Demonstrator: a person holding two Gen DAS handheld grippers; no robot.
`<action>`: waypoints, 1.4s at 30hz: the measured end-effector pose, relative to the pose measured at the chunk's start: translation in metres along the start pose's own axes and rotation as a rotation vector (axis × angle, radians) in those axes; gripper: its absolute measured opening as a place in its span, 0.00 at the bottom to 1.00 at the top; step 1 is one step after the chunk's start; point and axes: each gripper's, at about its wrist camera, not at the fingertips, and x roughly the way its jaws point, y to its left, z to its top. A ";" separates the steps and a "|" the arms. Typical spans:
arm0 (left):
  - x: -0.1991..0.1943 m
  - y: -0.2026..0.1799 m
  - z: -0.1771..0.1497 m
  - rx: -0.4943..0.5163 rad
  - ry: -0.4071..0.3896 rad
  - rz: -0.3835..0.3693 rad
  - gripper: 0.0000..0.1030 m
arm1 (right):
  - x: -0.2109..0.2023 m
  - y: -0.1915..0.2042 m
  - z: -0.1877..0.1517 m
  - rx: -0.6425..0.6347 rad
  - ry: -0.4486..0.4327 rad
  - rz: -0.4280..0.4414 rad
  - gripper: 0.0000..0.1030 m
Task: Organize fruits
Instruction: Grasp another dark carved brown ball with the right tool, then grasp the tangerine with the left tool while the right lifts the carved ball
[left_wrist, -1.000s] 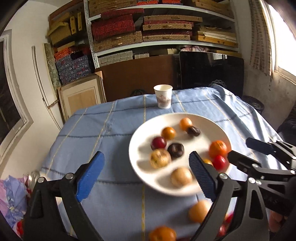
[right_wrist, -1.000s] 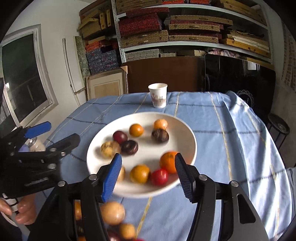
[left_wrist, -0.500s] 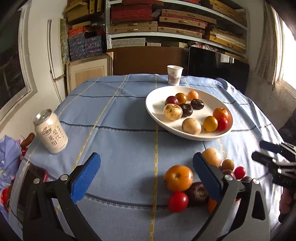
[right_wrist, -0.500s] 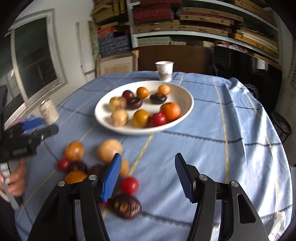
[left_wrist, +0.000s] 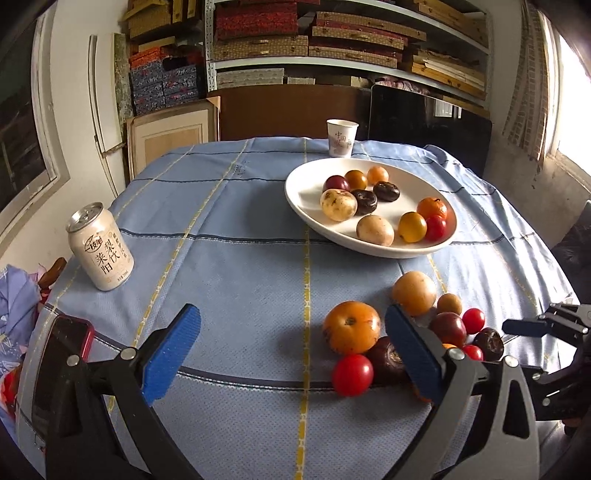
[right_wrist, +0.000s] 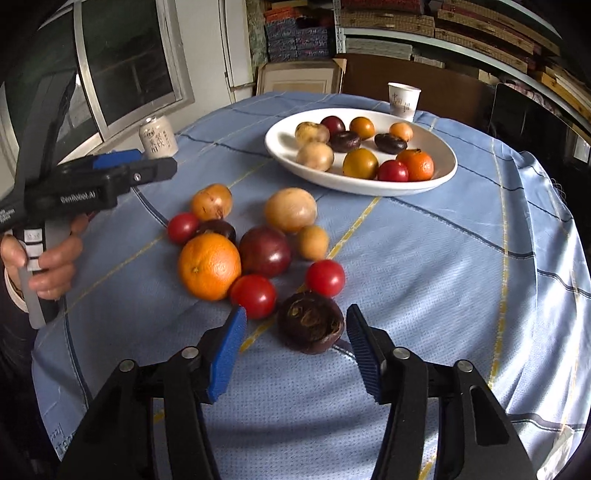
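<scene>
Now we hold the right claw (right_wrist: 295, 349) spread around a dark mangosteen (right_wrist: 311, 322) (not touching); our left claw (left_wrist: 291, 354) gapes empty.

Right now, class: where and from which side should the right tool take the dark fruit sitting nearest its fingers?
Grip the dark fruit across its round sides, coming straight forward and down. The right tool already straddles it, open; a red tomato crowds its left.

The left tongs (left_wrist: 291, 354) hid part of the dark fruit (left_wrist: 386, 360) and most of an orange (left_wrist: 448, 346), while the phone (left_wrist: 61, 365) sat half behind their frame.
</scene>
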 end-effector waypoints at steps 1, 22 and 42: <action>0.000 0.001 0.000 -0.005 -0.001 0.000 0.95 | 0.001 0.000 -0.001 0.000 0.012 -0.003 0.52; -0.014 -0.038 -0.014 0.179 -0.007 -0.155 0.95 | 0.001 -0.043 0.000 0.224 -0.015 0.017 0.41; 0.002 -0.093 -0.042 0.428 0.107 -0.340 0.48 | -0.002 -0.049 0.000 0.277 -0.024 0.026 0.41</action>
